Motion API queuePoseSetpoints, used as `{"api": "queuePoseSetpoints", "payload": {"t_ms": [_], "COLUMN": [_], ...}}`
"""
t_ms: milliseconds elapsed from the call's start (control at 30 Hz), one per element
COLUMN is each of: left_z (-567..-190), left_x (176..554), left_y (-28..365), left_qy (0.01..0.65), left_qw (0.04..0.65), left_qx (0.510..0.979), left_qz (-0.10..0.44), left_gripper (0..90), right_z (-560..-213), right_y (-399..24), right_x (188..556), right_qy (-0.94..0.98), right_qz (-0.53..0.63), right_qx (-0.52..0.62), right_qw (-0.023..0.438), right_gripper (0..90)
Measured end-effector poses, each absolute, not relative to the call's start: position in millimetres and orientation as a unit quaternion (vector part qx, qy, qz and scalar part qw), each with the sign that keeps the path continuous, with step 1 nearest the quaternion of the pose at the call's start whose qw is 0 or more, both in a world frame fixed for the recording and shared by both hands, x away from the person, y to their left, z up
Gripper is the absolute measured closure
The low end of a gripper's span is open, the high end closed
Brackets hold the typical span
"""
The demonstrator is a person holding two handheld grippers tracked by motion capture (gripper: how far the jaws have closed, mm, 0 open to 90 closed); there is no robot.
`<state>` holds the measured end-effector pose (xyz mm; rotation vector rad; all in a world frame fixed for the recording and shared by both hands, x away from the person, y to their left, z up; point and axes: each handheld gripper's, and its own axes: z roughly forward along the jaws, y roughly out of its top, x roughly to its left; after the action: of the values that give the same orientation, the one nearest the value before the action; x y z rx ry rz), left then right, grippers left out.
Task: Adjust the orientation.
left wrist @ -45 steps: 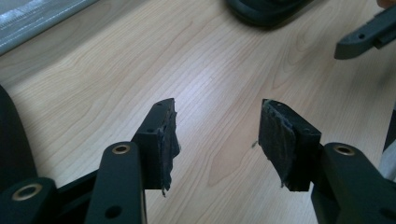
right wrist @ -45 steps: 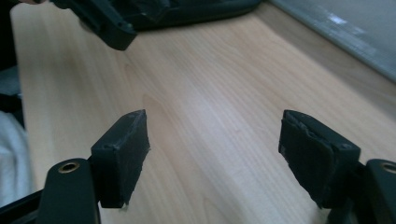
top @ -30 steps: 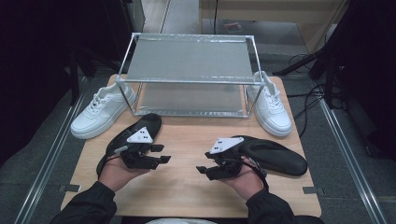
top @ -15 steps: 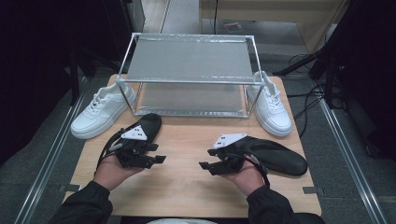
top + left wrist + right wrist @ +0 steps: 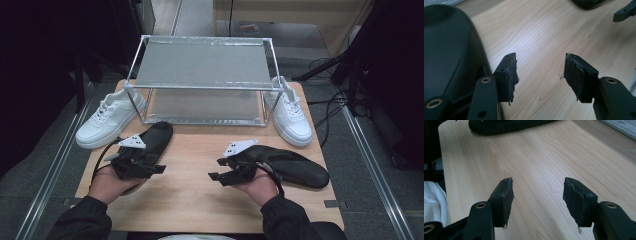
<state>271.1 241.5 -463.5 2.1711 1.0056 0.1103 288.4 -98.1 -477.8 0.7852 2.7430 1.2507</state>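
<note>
Two black shoes lie on the wooden table (image 5: 195, 200). My left gripper (image 5: 159, 170) (image 5: 540, 68) hovers just right of the left black shoe (image 5: 157, 136) (image 5: 446, 50), pointing right. It is open with bare wood between the pads, and its jaws have just been closing slightly. The hand with my right gripper (image 5: 215, 169) (image 5: 537, 192) rests against the right black shoe (image 5: 295, 165), and the gripper points left. This one is open too, nothing between its jaws, which have just been opening a little. The right gripper view has the left black shoe (image 5: 506, 125) far ahead.
A two-tier metal rack (image 5: 200, 87) stands at the back of the table. One white sneaker (image 5: 105, 120) sits at its left end, another white sneaker (image 5: 290, 115) at its right end. Bare wood lies between the two grippers.
My left hand has shifted to the left, along the left black shoe. The right hand has stayed where it was.
</note>
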Motion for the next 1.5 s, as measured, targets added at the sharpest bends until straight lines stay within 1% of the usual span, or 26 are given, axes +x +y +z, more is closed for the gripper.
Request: {"api": "queuePoseSetpoints", "payload": {"t_ms": [233,500,733,800,933,1167,1267,1400,1433,1500], "left_z": [-464,-468,-472,-478,-483,-493,-497,-502,-504,-504], "left_x": [281,292,303,310,317,329,331,335,337,338], "left_y": [262,273,275,278,278,266,264,263,264,264], "left_qy": [0.418,0.436,0.438,0.446,0.453,0.445,0.442,0.436,0.432,0.428], "left_qw": [0.358,0.352,0.339,0.328,0.33,0.298,0.29,0.283,0.29,0.297], "left_qx": [0.833,0.826,0.829,0.83,0.826,0.842,0.847,0.852,0.853,0.853], "left_qz": [0.054,0.063,0.076,0.073,0.062,0.06,0.063,0.059,0.045,0.036], "left_gripper": [44.2,44.3,44.7,45.2,46.5,48.5,50.8,58.3,60.7,65.5], "right_z": [-478,-479,-480,-480,-481,-481,-481,-481,-481,-481], "right_y": [-97,-98,-98,-97,-96,-96,-96,-97,-98,-98], "right_x": [289,289,289,289,289,289,289,290,290,290], "right_qy": [0.881,0.881,0.882,0.883,0.884,0.884,0.884,0.883,0.883,0.883], "right_qz": [0.401,0.401,0.398,0.395,0.393,0.392,0.393,0.394,0.394,0.394], "right_qx": [0.253,0.253,0.254,0.253,0.252,0.253,0.253,0.255,0.255,0.255], "right_qw": [0.009,0.011,0.013,0.015,0.016,0.018,0.019,0.021,0.021,0.021], "right_gripper": [43.3,43.2,43.2,43.1,43.1,42.9,42.9,42.7,42.7,42.7]}}
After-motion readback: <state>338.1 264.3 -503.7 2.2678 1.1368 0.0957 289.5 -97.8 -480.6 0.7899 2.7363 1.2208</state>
